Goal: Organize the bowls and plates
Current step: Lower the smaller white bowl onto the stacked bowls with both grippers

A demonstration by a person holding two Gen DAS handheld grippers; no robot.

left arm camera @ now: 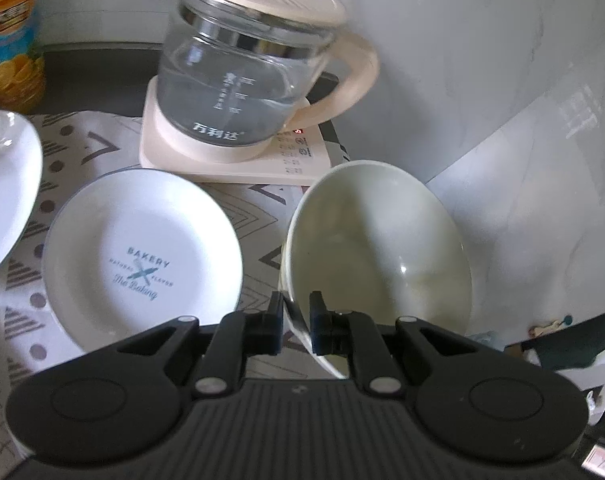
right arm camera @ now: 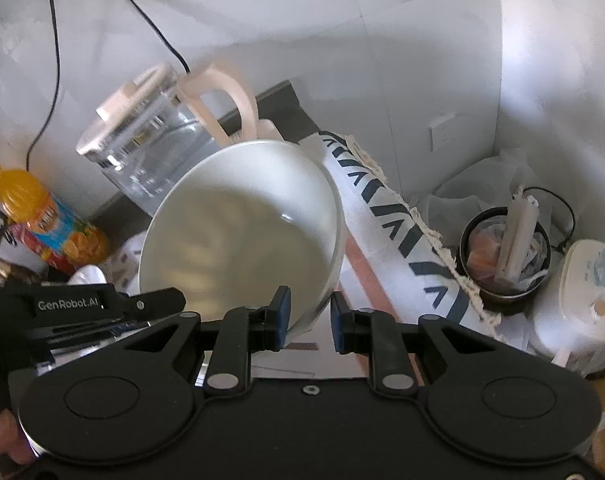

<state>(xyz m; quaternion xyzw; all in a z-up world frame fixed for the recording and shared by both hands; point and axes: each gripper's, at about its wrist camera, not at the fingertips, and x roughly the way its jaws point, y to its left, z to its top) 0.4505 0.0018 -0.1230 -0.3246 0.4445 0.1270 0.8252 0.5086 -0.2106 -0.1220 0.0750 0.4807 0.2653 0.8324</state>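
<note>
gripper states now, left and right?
Left gripper: shut on the bowl rim.
Right gripper: open, straddling the same bowl's rim, not clamped.

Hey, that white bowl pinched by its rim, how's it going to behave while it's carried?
The white bowl looks glazed ceramic, so probably stiff, breakable and fairly heavy. The left gripper pinches only its thin rim, so it may swing or slip. Its glossy surface suggests little friction.
</note>
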